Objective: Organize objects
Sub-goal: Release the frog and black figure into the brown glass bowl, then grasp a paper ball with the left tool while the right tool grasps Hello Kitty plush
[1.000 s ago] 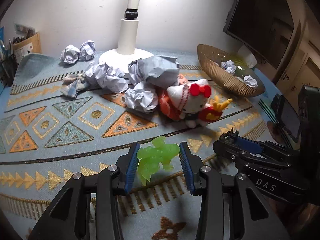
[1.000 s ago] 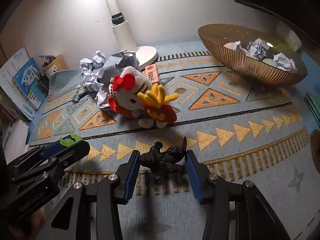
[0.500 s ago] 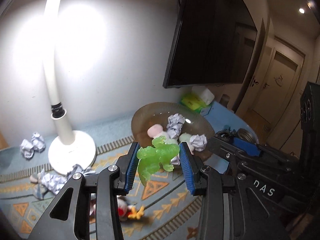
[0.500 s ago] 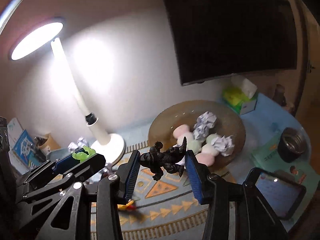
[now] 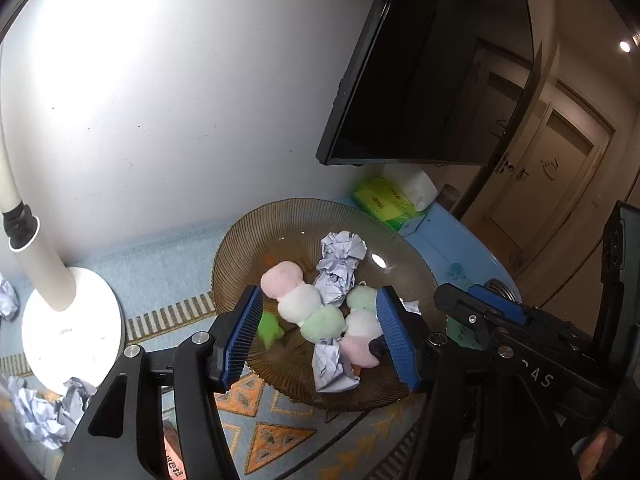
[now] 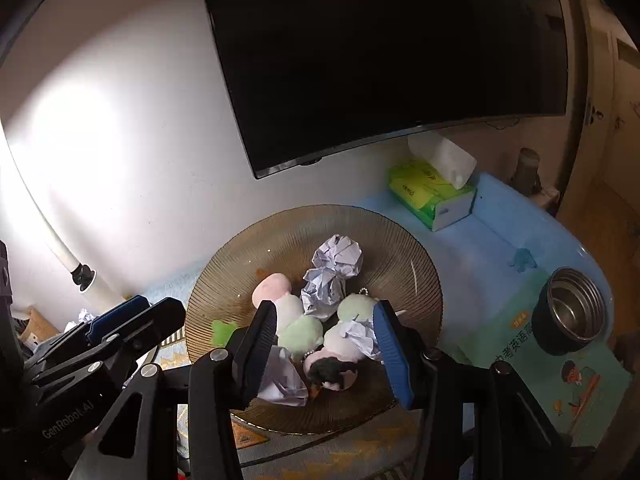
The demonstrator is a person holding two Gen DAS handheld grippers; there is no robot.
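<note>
Green toy [image 5: 269, 330] translucent, in bowl [image 5: 280, 224].

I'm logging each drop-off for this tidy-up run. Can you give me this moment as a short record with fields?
left hand-held gripper: open, empty, above the bowl
right hand-held gripper: open, empty, above the bowl
bowl: brown ribbed, on the patterned cloth
green toy figure: lying in the bowl, left side
black toy figure: lying in the bowl, on the plush dumplings
crumpled paper balls: several in the bowl
tissue box: behind the bowl
</note>
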